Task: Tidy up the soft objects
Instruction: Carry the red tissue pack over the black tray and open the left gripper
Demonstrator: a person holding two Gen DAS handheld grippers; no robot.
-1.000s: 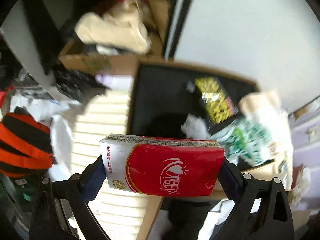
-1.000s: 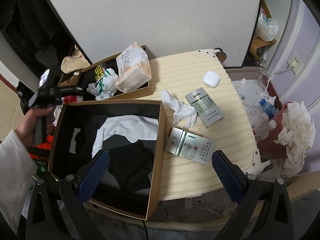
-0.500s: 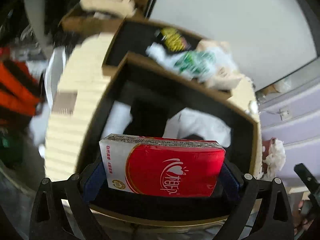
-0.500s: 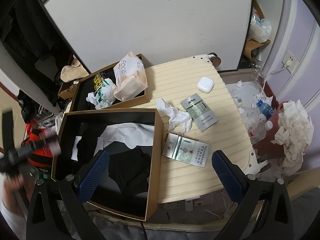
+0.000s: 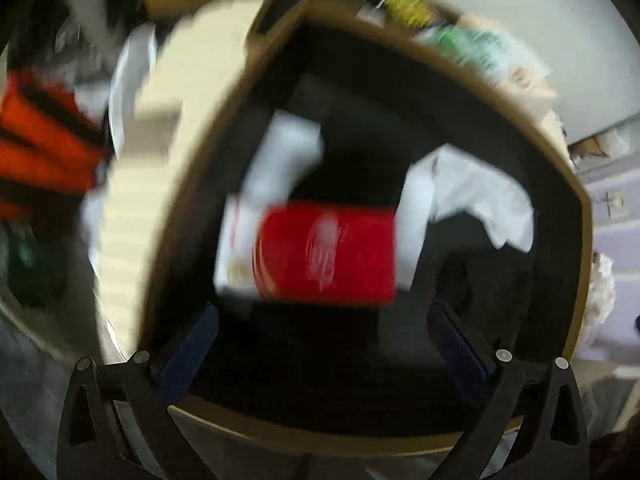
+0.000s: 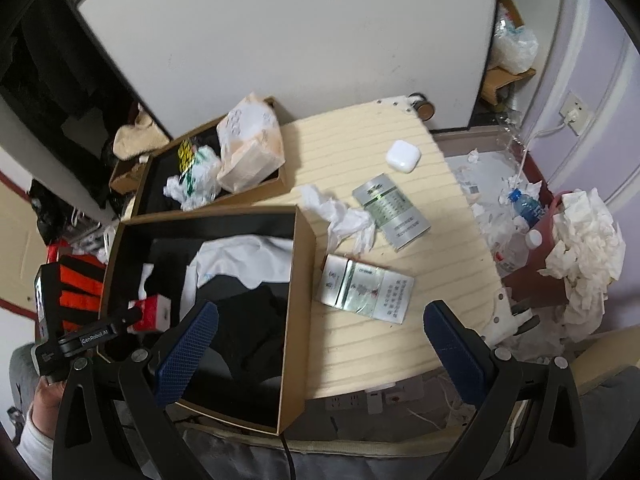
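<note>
Tissue pack [image 5: 316, 252] clear of opening left tool [image 5: 320, 344], over box [image 5: 208, 184] holding clothes [image 5: 472, 192]; right tool [image 6: 320, 340] apart

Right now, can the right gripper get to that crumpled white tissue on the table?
Probably yes. The right gripper is open and empty, and the crumpled tissue lies in the open on the table, beside the big box, with nothing over it.

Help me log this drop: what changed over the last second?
The left tongs carried the red tissue pack over the big box; now they are opening and the pack sits clear of the pads. The right tongs hardly moved, open.
</note>
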